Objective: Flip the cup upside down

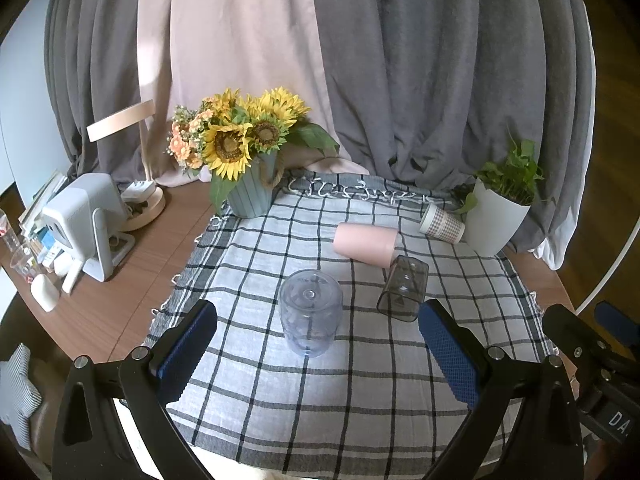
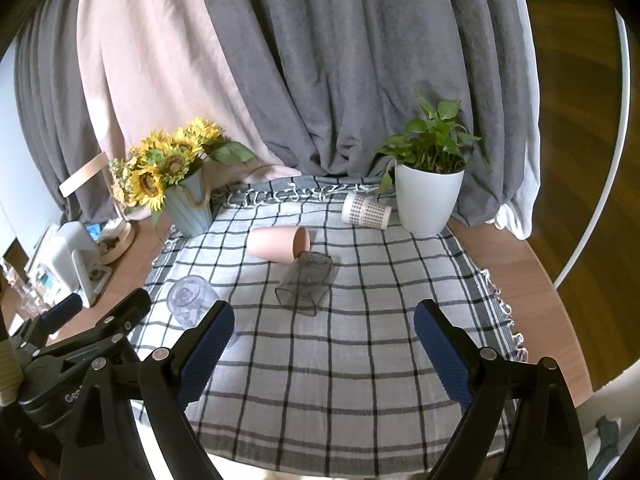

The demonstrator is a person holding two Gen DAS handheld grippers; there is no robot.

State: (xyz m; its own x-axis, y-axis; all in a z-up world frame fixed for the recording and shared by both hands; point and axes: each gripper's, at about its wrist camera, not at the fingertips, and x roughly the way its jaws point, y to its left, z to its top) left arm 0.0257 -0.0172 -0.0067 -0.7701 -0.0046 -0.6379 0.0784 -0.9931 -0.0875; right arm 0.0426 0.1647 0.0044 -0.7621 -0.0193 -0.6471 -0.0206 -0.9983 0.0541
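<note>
A clear bluish plastic cup (image 1: 310, 314) stands upside down on the checked cloth (image 1: 360, 400), straight ahead of my open left gripper (image 1: 318, 320) and just beyond its fingertips. It also shows in the right wrist view (image 2: 190, 298), left of my open right gripper (image 2: 324, 320). A smoky grey square cup (image 1: 404, 288) (image 2: 306, 286) lies on its side, mouth towards me. A pink cup (image 1: 366, 244) (image 2: 278, 244) lies on its side behind it. A gingham paper cup (image 1: 442, 223) (image 2: 366, 210) lies on its side by the white pot. Both grippers are empty.
A blue vase of sunflowers (image 1: 252, 192) (image 2: 188, 208) stands at the back left of the cloth. A white pot with a green plant (image 1: 496, 220) (image 2: 428, 200) stands back right. A white device (image 1: 86, 220) and clutter sit on the wooden table (image 1: 120, 312) at left. Curtains hang behind.
</note>
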